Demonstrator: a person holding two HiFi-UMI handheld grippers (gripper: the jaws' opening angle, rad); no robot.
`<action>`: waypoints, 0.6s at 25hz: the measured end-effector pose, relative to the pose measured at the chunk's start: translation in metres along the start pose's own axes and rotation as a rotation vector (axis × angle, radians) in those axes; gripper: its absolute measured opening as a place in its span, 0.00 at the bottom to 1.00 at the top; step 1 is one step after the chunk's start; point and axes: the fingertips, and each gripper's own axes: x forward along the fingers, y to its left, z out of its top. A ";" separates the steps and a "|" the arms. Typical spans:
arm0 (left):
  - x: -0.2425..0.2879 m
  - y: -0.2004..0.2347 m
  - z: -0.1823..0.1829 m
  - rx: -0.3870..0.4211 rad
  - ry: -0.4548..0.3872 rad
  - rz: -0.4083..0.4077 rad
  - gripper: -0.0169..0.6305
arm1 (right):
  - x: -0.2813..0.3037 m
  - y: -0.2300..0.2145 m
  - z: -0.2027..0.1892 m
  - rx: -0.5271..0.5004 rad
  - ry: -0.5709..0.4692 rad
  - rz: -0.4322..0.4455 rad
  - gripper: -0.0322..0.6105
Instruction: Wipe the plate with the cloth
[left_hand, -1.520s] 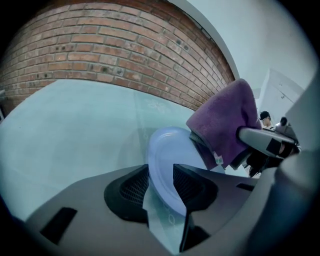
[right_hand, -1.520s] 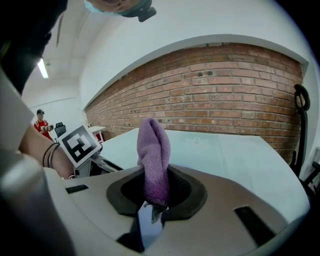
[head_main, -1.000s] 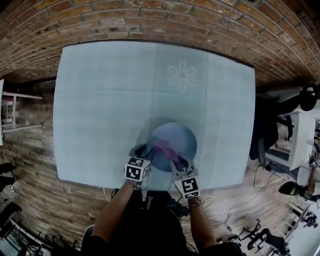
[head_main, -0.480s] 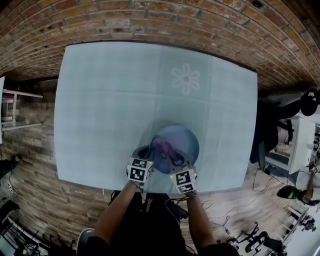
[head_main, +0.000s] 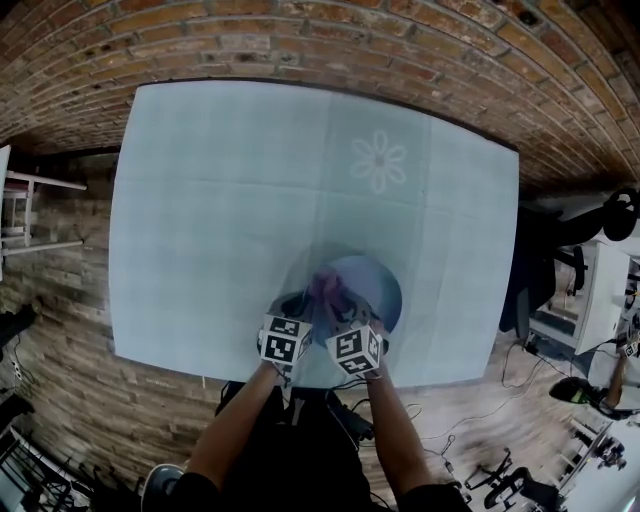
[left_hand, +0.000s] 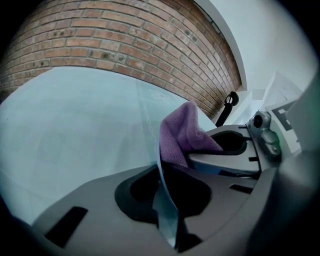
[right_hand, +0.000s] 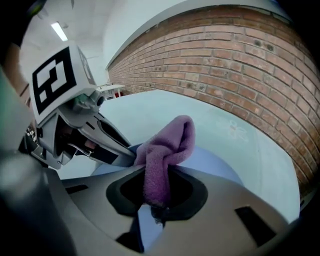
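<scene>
A blue plate lies near the front edge of the table. In the left gripper view its rim runs edge-on between my left gripper's jaws, which have just been closing and now pinch it. My right gripper is shut on a purple cloth, which hangs bunched over the plate. In the head view the two grippers sit side by side at the plate's near edge, the left gripper on the left and the right gripper close beside it, with the cloth between them.
A pale blue tablecloth with a white flower print covers the table. Its front edge lies just under my hands. Brick surrounds the table; white furniture and cables stand at the right.
My right gripper has swung left and down with the cloth, so both marker cubes now sit close together. The left gripper stayed at the plate's near rim.
</scene>
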 end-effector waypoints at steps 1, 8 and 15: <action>0.000 0.000 0.000 0.006 0.001 0.000 0.12 | 0.003 0.000 0.000 -0.012 0.006 -0.002 0.18; -0.004 -0.002 0.003 0.024 0.002 -0.005 0.12 | 0.014 0.002 0.004 -0.082 0.042 -0.021 0.17; -0.003 -0.002 0.003 0.039 -0.002 -0.005 0.12 | 0.021 -0.004 0.006 -0.100 0.051 -0.048 0.17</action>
